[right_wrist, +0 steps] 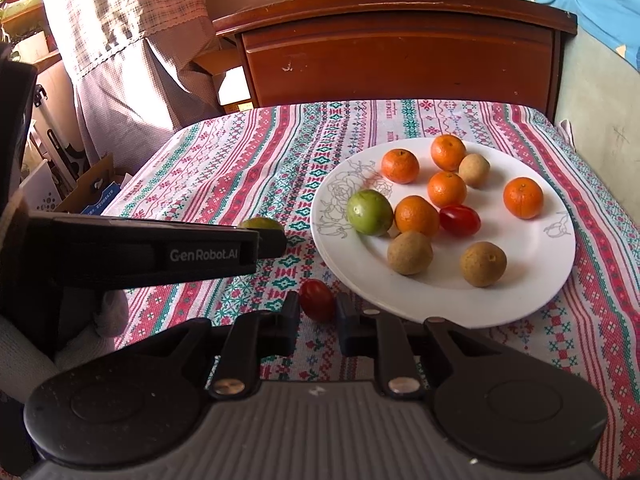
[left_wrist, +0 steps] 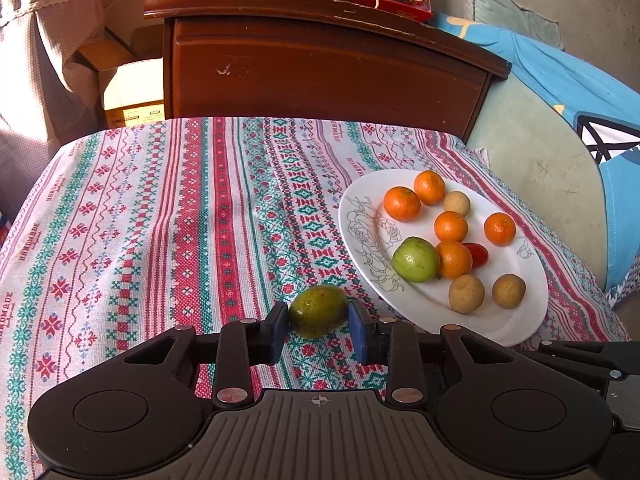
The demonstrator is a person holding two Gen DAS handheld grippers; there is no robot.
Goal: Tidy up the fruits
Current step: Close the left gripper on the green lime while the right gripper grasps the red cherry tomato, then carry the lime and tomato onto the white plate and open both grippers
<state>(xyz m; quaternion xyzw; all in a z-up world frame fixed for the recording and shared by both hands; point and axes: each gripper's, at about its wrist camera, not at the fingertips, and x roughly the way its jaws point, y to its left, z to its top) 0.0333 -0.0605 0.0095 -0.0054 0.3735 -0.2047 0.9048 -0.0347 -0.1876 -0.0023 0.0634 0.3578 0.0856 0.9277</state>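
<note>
Table (left_wrist: pixel 168 208) under patterned cloth (right_wrist: pixel 248 152); on cloth: white plate (left_wrist: pixel 432 312), green fruit (left_wrist: pixel 319 311), cherry tomato (right_wrist: pixel 317 301).

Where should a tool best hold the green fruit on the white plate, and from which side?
Grip the green fruit across its round middle, coming from above on the plate's bare rim side. An orange touches its other side, so one finger has little room there. The fruit is smooth and round, so I would pinch at its widest part.

Warm sunlight from left; short shadows under fruit on plate (right_wrist: pixel 440 292); sharp focus; fisheye-bent, dark corners.
</note>
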